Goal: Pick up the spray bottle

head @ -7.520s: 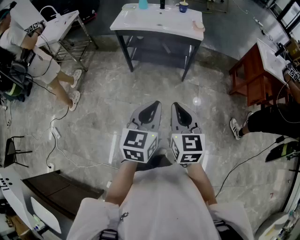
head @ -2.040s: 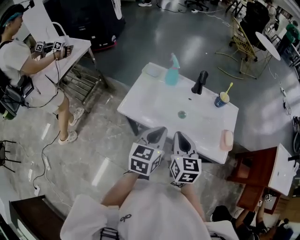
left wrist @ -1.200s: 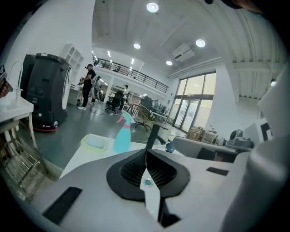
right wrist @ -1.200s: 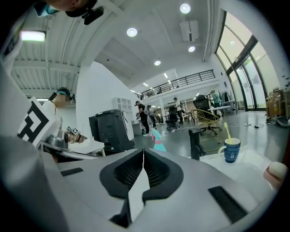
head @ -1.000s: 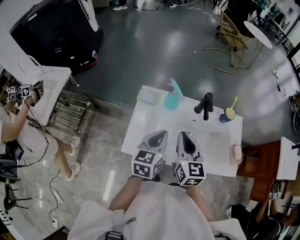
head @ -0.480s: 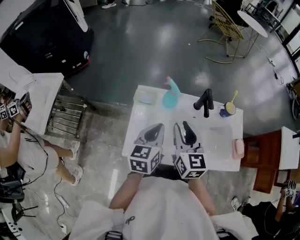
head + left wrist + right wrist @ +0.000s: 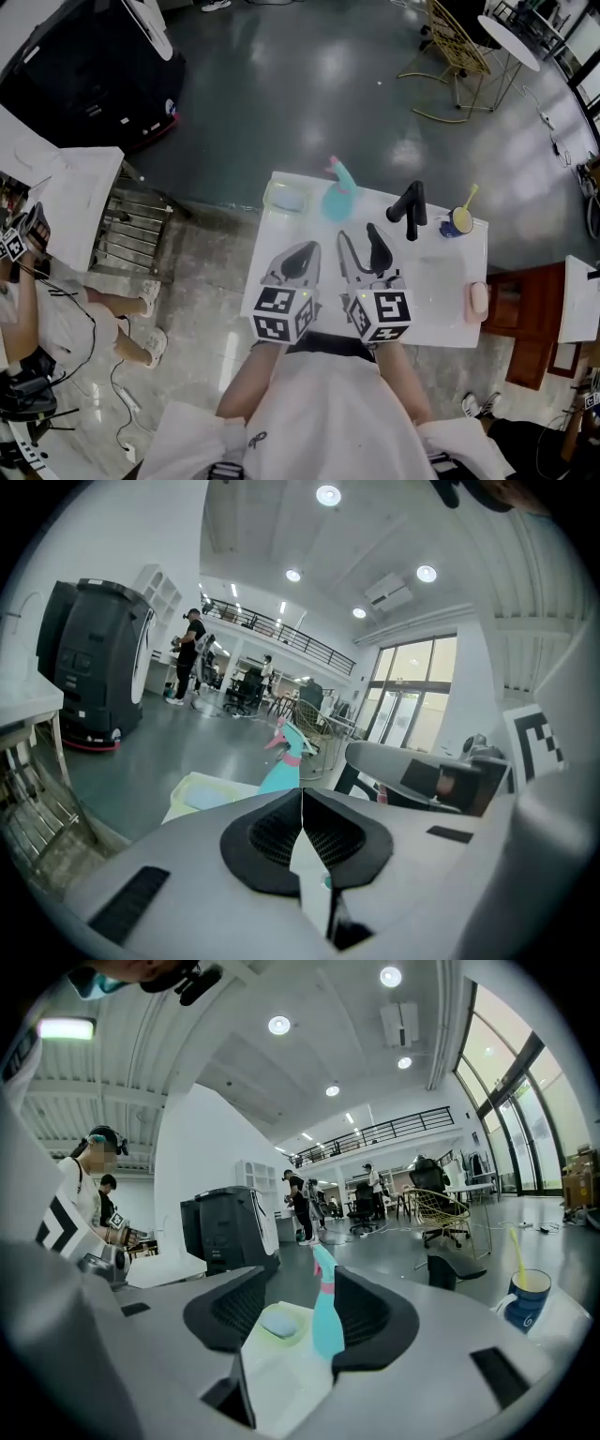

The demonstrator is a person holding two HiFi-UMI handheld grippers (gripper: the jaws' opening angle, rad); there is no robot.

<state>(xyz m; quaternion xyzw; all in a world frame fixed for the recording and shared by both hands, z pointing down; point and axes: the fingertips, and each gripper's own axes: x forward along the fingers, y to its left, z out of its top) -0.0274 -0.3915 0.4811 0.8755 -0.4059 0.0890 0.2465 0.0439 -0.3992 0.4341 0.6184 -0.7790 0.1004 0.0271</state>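
Opening at that moment, the right gripper (image 7: 359, 242) had its two black-padded jaws apart with nothing held between them. It hovered over the near half of the white rectangular washbasin table (image 7: 441, 314). In the right gripper view (image 7: 302, 1312) the gap between the jaws framed the teal plastic spray bottle with a pink collar and nozzle (image 7: 325, 1321). The bottle stood upright, well ahead of the pads and touching neither. The left gripper (image 7: 302, 255) hung just beside the right one, its jaws pressed together and empty; in the left gripper view (image 7: 302, 803) the bottle (image 7: 281, 771) showed above the closed tips, slightly to their left.

Seen from the head view, the spray bottle (image 7: 337, 199) stood near the table's far edge, between a pale yellow-green soap dish holding a blue bar (image 7: 286, 199) on its left and a black angled faucet (image 7: 410, 208) on its right. A blue cup with a yellow brush (image 7: 457, 222) stood beyond the faucet, towards the far right corner. Bare white tabletop lay between the grippers and the bottle. Past the far edge, dark grey floor (image 7: 281, 103) stretched open.
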